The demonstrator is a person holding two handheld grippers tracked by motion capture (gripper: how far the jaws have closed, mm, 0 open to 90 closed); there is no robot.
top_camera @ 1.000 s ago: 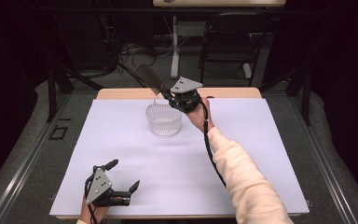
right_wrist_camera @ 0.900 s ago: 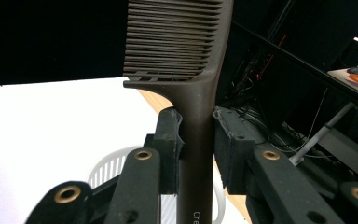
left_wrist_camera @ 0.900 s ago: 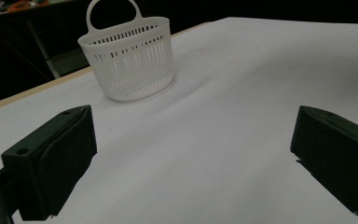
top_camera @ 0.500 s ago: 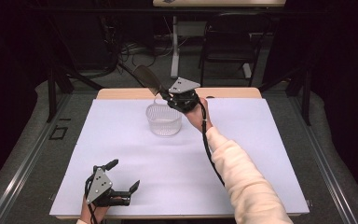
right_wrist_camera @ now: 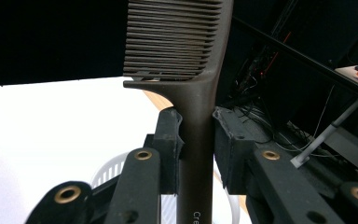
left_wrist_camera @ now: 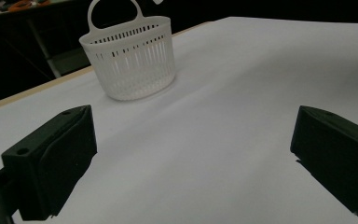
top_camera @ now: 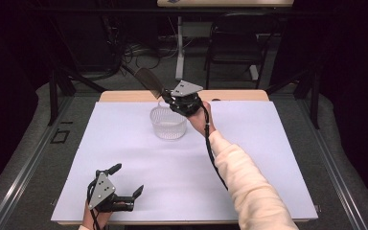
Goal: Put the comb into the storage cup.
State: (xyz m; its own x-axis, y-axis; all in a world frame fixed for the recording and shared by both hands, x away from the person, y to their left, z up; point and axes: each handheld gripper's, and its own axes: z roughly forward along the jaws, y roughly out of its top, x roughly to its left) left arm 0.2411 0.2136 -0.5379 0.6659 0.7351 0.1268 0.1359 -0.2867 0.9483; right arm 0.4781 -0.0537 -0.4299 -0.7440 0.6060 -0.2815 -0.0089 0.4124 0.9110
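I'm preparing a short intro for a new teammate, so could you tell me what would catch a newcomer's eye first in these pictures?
The dark brown comb stands out first: the right gripper clamps its handle and holds it tilted above the far middle of the table, right over the white slotted basket. That basket stands upright on the white table cover. Near the front left corner, the left gripper rests low with its jaws wide apart, holding nothing.
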